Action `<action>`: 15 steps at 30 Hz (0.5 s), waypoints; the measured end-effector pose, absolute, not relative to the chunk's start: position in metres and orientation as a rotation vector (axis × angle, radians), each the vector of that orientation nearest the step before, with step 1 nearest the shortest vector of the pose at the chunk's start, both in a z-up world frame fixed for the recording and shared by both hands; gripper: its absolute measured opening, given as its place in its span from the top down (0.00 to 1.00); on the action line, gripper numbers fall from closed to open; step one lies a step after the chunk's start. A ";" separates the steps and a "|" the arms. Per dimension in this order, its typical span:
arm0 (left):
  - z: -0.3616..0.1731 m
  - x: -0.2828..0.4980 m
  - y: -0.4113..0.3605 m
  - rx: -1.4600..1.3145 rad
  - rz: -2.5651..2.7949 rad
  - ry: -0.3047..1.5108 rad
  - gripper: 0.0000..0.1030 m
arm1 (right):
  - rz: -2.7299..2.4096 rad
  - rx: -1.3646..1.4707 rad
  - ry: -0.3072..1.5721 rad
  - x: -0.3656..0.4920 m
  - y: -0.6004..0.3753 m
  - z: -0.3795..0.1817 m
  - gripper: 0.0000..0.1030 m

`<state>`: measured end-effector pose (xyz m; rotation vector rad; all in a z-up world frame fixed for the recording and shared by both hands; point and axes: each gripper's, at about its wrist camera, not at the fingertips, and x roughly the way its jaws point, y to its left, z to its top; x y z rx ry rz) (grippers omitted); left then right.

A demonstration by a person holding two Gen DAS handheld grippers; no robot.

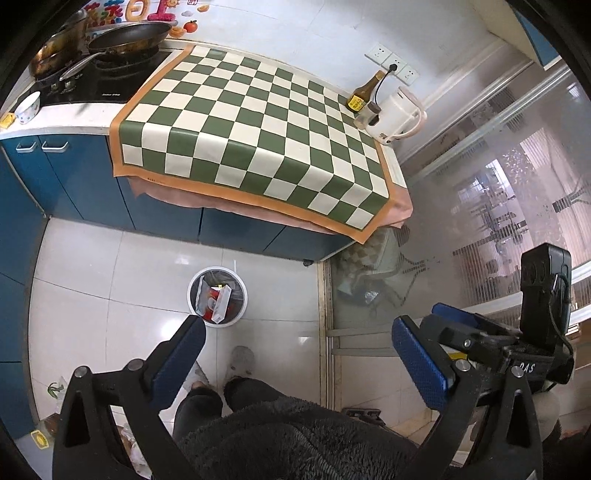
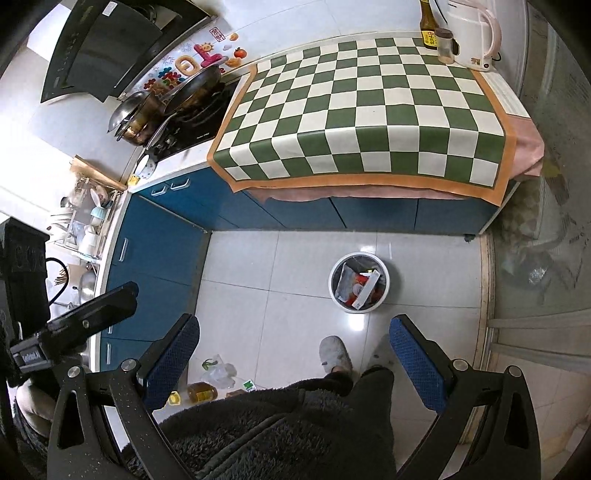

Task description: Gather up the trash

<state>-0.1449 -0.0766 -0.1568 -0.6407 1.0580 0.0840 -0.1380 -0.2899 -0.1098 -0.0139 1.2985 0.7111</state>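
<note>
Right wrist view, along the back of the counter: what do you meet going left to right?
Steel pot → frying pan → checkered mat → brown sauce bottle → small jar → white electric kettle.

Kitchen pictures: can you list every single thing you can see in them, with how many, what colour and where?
Bin: one, white, on the floor tiles, cartons and wrappers inside.
Checked mat: one, green and cream, orange border, covering the counter.
Kettle: one, white, back right corner of the mat.
Sauce bottle: one, brown, beside the kettle.
Small jar: one, clear, in front of the kettle.
Pans: two, dark, on the stove.
Bowl: one, white, counter edge.
Cabinets: blue, under the counter.
Oil bottle: one, yellow, lying on the floor.
Plastic bag: one, clear, on the floor beside it.
Slipper: one clearly visible, grey, person's foot.
Left claw: open, empty.
Right claw: open, empty.
</note>
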 end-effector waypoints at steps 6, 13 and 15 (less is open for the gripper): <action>-0.156 -0.146 -0.077 -0.622 0.090 1.060 0.00 | 0.715 -0.020 1.308 -0.141 -0.288 -0.109 0.00; -0.155 -0.144 -0.076 -0.614 0.085 1.065 0.00 | 0.716 -0.022 1.323 -0.136 -0.281 -0.119 0.00; -0.154 -0.144 -0.077 -0.612 0.082 1.067 0.00 | 0.716 -0.025 1.324 -0.132 -0.280 -0.120 0.00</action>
